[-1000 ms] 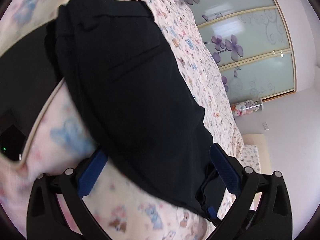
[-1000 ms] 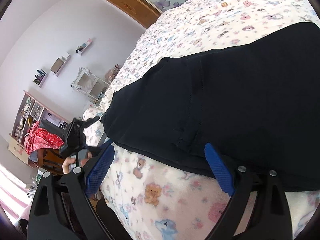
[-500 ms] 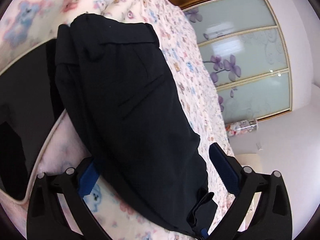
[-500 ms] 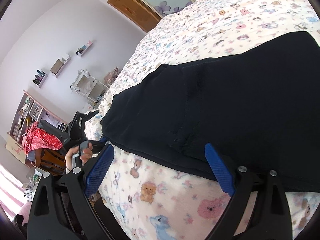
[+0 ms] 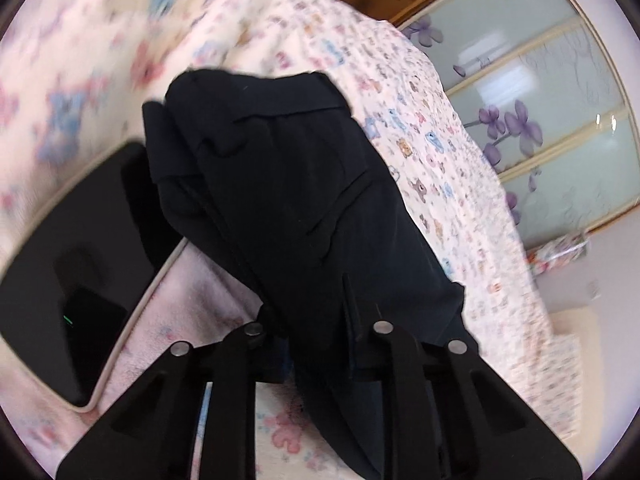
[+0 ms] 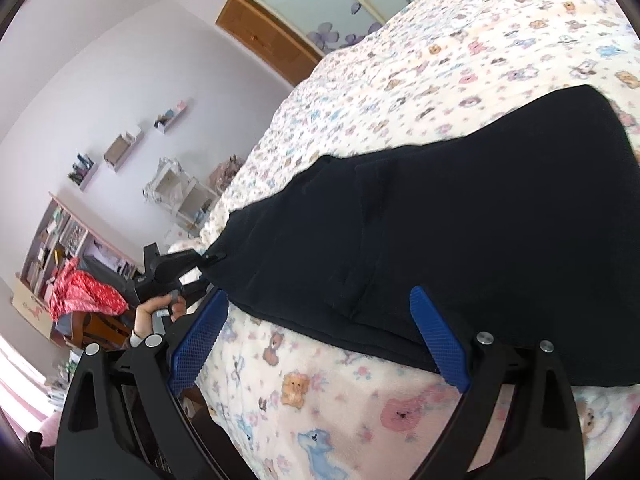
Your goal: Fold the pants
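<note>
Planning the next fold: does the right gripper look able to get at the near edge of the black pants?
Probably yes. The right gripper is open, and the edge of the pants lies flat on the blanket between its fingers, with nothing blocking it.

I see black pants (image 5: 288, 208) on a cream blanket (image 6: 460, 52) printed with pink, blue and tan bears; my right gripper's pads (image 6: 438, 338) are blue.

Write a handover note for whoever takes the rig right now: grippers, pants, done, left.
Left gripper: jaws closing on the near end of the black pants.
Right gripper: open, empty, pads astride the pants' near edge, not gripping.
Pants: lying lengthwise on the bear-print blanket, apparently already doubled into layers.
Done: left grasp nearly set.
Left: right grasp, probably lift and fold across, smooth.
</note>
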Demonstrator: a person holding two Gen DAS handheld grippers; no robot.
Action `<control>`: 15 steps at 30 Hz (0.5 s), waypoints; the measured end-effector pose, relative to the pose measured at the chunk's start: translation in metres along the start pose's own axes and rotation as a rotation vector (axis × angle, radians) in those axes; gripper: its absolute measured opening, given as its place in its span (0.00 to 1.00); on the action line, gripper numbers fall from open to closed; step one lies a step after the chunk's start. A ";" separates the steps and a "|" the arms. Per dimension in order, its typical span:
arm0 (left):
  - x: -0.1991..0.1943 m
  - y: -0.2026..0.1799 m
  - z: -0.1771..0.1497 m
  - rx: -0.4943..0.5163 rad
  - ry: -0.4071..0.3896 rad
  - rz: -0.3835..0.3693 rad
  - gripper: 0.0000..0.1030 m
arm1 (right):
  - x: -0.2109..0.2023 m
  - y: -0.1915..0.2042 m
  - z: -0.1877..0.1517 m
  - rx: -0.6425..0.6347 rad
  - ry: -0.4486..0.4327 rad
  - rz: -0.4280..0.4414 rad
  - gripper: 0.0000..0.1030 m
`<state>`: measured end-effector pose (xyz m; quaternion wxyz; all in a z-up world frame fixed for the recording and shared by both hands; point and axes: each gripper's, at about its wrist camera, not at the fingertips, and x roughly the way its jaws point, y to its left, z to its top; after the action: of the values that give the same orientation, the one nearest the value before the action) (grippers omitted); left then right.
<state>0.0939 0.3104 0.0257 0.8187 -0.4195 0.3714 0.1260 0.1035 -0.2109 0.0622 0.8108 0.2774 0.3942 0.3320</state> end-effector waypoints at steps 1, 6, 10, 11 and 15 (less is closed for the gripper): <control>-0.003 -0.008 -0.001 0.040 -0.012 0.028 0.17 | -0.005 -0.002 0.001 0.013 -0.016 0.004 0.92; -0.021 -0.062 -0.008 0.283 -0.102 0.152 0.16 | -0.034 -0.017 0.007 0.092 -0.108 0.021 0.92; -0.042 -0.134 -0.033 0.554 -0.203 0.234 0.16 | -0.063 -0.032 0.013 0.159 -0.206 0.039 0.92; -0.045 -0.151 -0.042 0.617 -0.221 0.246 0.16 | -0.071 -0.036 0.014 0.175 -0.233 0.047 0.92; -0.049 -0.233 -0.102 0.933 -0.299 0.247 0.15 | -0.102 -0.051 0.019 0.224 -0.355 0.057 0.92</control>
<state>0.1292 0.0920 0.1612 0.9422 0.0604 0.3137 0.1011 0.0872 -0.3234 0.0827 0.8219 0.4312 0.2715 0.2547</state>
